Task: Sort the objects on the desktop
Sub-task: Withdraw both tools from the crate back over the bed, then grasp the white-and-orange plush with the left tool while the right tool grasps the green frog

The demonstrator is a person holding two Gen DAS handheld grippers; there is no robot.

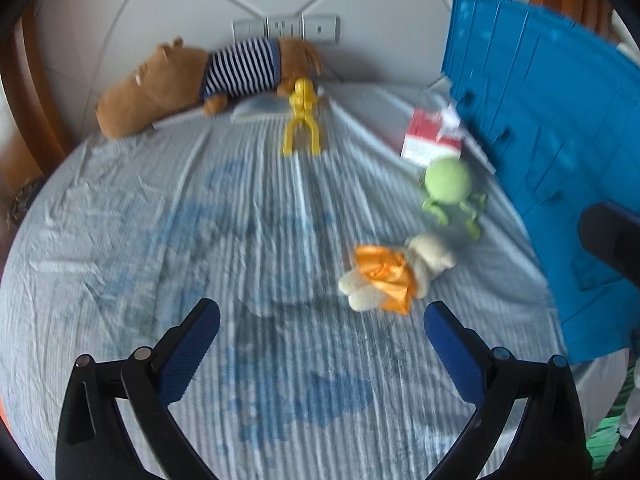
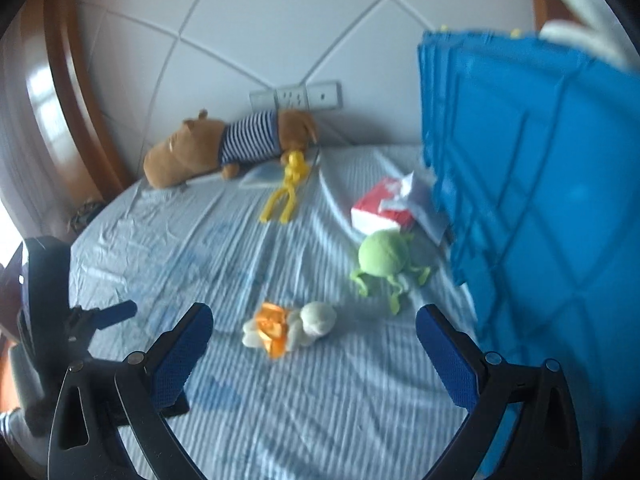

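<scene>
- Left gripper (image 1: pixel 322 320): jaws spread wide with nothing between the blue pads, held above a striped sheet (image 1: pixel 160 240) that has a faded blue print (any lettering in it is too blurred to read).
- Far ahead and to its left lies a brown plush (image 1: pixel 168 80) in a navy-and-white striped shirt, on its side against the tiled wall.
- Straight ahead, just beside the plush's rear end, stands a yellow figure (image 1: pixel 303 116) with two splayed legs.
- Close ahead and slightly right of the left gripper lies a doll (image 1: pixel 394 272): cream and soft, wrapped in shiny orange cloth, lying flat.
- Beyond the doll is a green toy (image 1: pixel 448 184) with a round head and thin dangling legs.
- Past that, a red-and-white pack (image 1: pixel 430 136) with white paper sticking up from it; no writing on it can be read.
- At the far right stands a blue crate (image 1: pixel 560 140), ribbed, with the pack just beside its near wall.
- Right gripper (image 2: pixel 314 322): also wide open and empty, with the doll lying ahead between its fingertips and the crate hard by its right finger.
</scene>
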